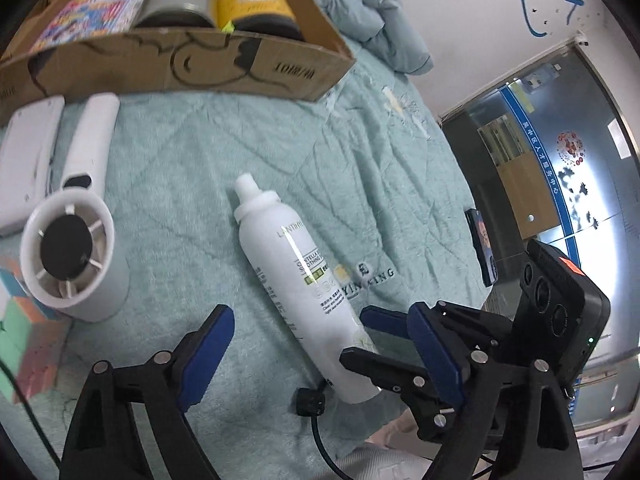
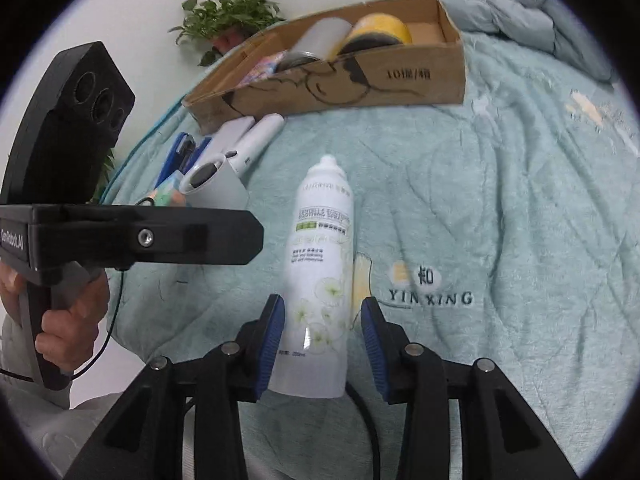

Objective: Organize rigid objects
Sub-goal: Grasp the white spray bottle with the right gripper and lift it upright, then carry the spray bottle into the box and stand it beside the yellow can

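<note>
A pale green quilted bedspread (image 2: 500,208) covers the whole working surface, and at its far side sits a long, shallow brown cardboard box (image 2: 400,76) already holding a grey cylindrical canister (image 2: 320,36), a yellow-lidded round tin (image 2: 380,30) and a brightly printed flat packet (image 1: 88,16). Left of centre lie a white handheld fan with a black hub (image 1: 72,248) and a white rectangular remote-like slab (image 1: 28,156), neither yet boxed. The task's thing, a tall white spray bottle with green label print (image 2: 320,272), lies on its side on the bedspread in the middle, well short of the box; its long axis runs roughly away from the cameras, white cap toward the box, flat base nearest the grippers. The right gripper (image 2: 322,344) straddles the bottle's lower body with its blue pads (image 2: 270,340) either side; the left pad looks against the wall, the right shows a sliver of gap (so I would not call it a firm grip). The left gripper (image 1: 320,356) hangs spread wide and empty beside the bottle's base. To do this pickup well, I judge the right jaws should close squarely across the round body, nearer mid-length than the base, so the smooth cylinder neither rolls out nor tips cap-down when lifted.
</note>
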Demonstrator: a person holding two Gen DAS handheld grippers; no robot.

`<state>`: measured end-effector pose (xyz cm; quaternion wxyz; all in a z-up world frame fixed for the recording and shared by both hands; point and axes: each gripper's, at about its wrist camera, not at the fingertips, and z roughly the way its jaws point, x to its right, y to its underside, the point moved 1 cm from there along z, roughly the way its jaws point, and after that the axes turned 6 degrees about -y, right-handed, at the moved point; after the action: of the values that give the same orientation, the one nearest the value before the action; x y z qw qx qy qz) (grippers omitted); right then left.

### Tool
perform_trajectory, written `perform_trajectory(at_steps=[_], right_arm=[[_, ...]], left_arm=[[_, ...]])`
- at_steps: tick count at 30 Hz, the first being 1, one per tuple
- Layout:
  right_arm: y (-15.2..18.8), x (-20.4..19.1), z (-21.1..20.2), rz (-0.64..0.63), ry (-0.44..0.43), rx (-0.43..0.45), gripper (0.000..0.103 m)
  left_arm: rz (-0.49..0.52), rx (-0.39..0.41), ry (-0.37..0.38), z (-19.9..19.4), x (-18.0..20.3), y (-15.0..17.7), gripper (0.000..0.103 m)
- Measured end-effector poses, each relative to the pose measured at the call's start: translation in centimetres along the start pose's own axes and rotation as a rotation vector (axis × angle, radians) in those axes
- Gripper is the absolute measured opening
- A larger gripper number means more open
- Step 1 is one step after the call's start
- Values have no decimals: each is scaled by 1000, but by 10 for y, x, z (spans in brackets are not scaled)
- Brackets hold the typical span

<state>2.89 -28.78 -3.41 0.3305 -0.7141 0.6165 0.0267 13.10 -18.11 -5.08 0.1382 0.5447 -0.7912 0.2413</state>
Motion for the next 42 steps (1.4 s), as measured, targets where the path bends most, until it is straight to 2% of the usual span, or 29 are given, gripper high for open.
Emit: perform_trajectory(at_steps=[2, 4, 6, 12, 15, 22, 26, 31, 38, 42], right_arm=[[1, -4, 6, -9, -13, -15, 38], [1, -15, 11, -39, 20, -12, 38], [-2, -19, 16, -30, 12, -17, 38], [-8, -25, 26, -37, 0, -19, 38], [-11, -23, 29, -21, -13, -24, 40], [-14, -23, 51, 28, 25, -75, 44], [-17, -30, 49, 10, 48, -41, 43], [-31, -41, 30, -30, 49, 26, 43], [-73, -59, -10, -88, 49, 199, 43], [-100, -61, -30, -116, 72, 266, 43]], left_arm=[[-9, -22, 3, 7, -3, 1, 79], [-16, -28, -2, 11, -7, 1, 78], [-32, -28, -3, 14, -12, 0, 76], [-97, -72, -6, 31, -30, -2, 53], [-136, -73, 24, 34, -38, -1, 52], [-112, -34, -1, 33, -31, 1, 50], [-83, 17, -9, 18, -22, -1, 49], [0, 121, -59, -17, 2, -10, 49], [138, 294, -108, -81, 36, -47, 49], [199, 347, -119, -101, 54, -76, 48]])
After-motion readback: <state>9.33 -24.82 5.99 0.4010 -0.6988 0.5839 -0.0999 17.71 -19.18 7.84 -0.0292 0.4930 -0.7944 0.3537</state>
